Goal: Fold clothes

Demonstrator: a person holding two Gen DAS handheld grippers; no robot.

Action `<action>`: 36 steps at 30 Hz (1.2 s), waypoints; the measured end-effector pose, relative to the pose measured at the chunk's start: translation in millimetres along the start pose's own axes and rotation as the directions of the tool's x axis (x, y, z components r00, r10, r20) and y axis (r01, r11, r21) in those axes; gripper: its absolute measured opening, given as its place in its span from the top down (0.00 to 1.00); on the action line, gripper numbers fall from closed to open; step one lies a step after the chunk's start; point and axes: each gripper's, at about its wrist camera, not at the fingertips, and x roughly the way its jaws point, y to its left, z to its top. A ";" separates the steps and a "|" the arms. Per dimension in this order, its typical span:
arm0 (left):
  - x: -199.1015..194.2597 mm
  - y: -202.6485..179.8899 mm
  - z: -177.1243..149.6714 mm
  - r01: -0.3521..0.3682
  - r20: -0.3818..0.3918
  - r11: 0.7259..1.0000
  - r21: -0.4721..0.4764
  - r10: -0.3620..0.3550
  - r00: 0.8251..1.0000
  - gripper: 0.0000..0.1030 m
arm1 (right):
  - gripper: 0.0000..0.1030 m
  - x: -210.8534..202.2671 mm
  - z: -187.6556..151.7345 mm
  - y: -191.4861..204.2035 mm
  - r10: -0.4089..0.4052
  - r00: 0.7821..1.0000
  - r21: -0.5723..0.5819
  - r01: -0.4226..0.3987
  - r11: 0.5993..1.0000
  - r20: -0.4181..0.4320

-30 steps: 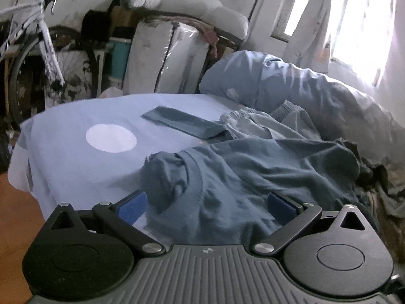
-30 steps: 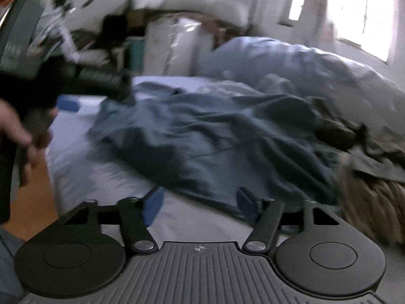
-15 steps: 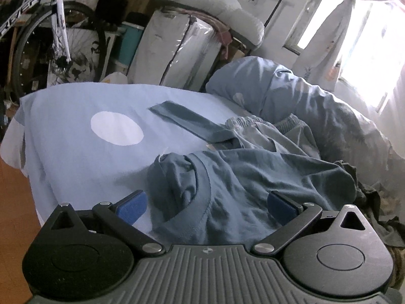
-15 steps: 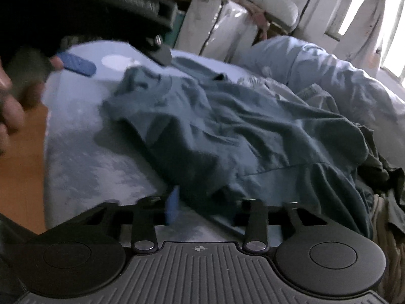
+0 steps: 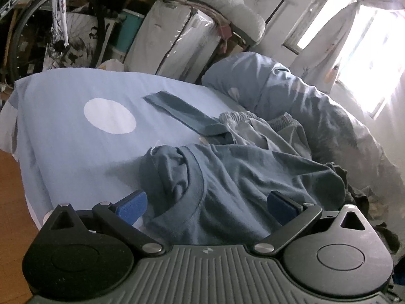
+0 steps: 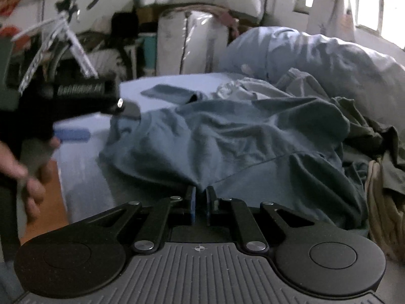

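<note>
T-shirt is lying crumpled on the bed, the right gripper pinching its near edge in closed jaws while the left gripper is hovering open-jawed over the collar, risking one thin pinch slipping or bunching layers.

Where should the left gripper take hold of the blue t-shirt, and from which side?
Probably the ribbed collar of the blue t-shirt, approached from the near bed edge. It is a thick, raised band lying between the open left gripper fingers, easier to pinch than flat cloth. The right gripper is already shut on the shirt's near edge.
</note>
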 end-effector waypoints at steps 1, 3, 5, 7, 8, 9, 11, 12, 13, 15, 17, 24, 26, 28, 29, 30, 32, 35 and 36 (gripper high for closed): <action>0.3 0.6 -0.2 0.006 -0.004 1.000 -0.005 -0.006 1.000 0.00 | 0.91 -1.5 2.2 -2.6 0.005 1.000 0.018 -0.005 1.000 0.004; 1.2 2.1 -0.6 0.019 -0.014 1.000 -0.021 -0.019 1.000 0.00 | 0.91 -3.9 6.5 -7.5 0.014 1.000 0.050 -0.015 0.999 0.010; 2.4 5.1 -0.5 0.034 -0.022 0.998 -0.054 -0.035 0.999 0.00 | 0.91 -5.9 10.1 -12.5 0.023 1.000 0.078 -0.024 0.997 0.014; 3.8 8.3 -0.4 0.046 -0.031 0.995 -0.086 -0.049 0.998 0.00 | 0.91 -7.3 10.5 -15.2 0.028 0.999 0.092 -0.030 0.995 0.015; 4.9 10.3 -0.6 0.054 -0.039 0.993 -0.107 -0.058 0.998 0.00 | 0.91 -8.0 10.3 -16.2 0.030 0.999 0.097 -0.032 0.995 0.016; 6.2 11.8 -1.3 0.063 -0.048 0.990 -0.123 -0.069 0.996 0.00 | 0.91 -8.6 10.0 -17.2 0.032 0.999 0.101 -0.034 0.994 0.017; 9.0 14.3 -2.9 0.080 -0.063 0.985 -0.154 -0.091 0.994 0.00 | 0.91 -9.9 9.5 -19.2 0.037 0.999 0.111 -0.038 0.993 0.018; 10.0 14.4 -3.7 0.086 -0.069 0.983 -0.159 -0.098 0.993 0.00 | 0.91 -10.6 9.2 -20.2 0.039 0.999 0.115 -0.041 0.993 0.019; 11.0 14.1 -4.5 0.091 -0.075 0.982 -0.163 -0.104 0.992 0.00 | 0.91 -11.2 9.0 -21.2 0.041 0.999 0.120 -0.043 0.992 0.020; 12.8 13.0 -6.5 0.113 -0.086 0.979 -0.172 -0.129 0.988 0.00 | 0.91 -12.5 8.4 -23.1 0.045 0.999 0.129 -0.047 0.991 0.021; 14.6 11.4 -9.3 0.161 -0.093 0.968 -0.193 -0.181 0.979 0.00 | 0.91 -13.8 7.9 -25.1 0.049 0.999 0.138 -0.051 0.989 0.023; 27.6 5.2 -21.2 0.256 -0.127 0.931 -0.259 -0.295 0.947 0.00 | 0.91 -18.3 6.1 -32.1 0.063 0.998 0.170 -0.067 0.983 0.028; 30.5 2.1 -24.1 0.263 -0.134 0.929 -0.260 -0.304 0.943 0.00 | 0.91 -10.1 17.0 -29.6 0.065 0.997 0.179 -0.069 0.981 0.029; 32.8 -0.5 -26.5 0.264 -0.139 0.926 -0.271 -0.309 0.941 0.00 | 0.91 -3.2 26.5 -26.5 0.063 0.998 0.181 -0.068 0.981 0.029; 33.3 -2.1 -27.6 0.262 -0.137 0.924 -0.280 -0.309 0.941 0.00 | 0.91 -3.7 26.5 -26.7 0.062 0.998 0.180 -0.066 0.981 0.029; 33.7 -3.7 -28.8 0.261 -0.135 0.921 -0.289 -0.309 0.941 0.00 | 0.91 -4.2 26.7 -26.9 0.060 0.998 0.179 -0.064 0.982 0.029; 34.7 -7.6 -31.7 0.262 -0.136 0.913 -0.311 -0.316 0.939 0.00 | 0.91 -5.7 27.6 -28.0 0.055 0.998 0.177 -0.060 0.982 0.033; 33.9 -12.3 -36.0 0.255 -0.160 0.896 -0.363 -0.330 0.930 0.00 | 0.91 -7.2 29.8 -30.7 0.043 0.998 0.174 -0.050 0.983 0.042; 33.7 -13.3 -37.9 0.247 -0.171 0.890 -0.384 -0.332 0.928 0.00 | 0.91 -7.6 30.6 -31.9 0.039 0.998 0.175 -0.047 0.984 0.044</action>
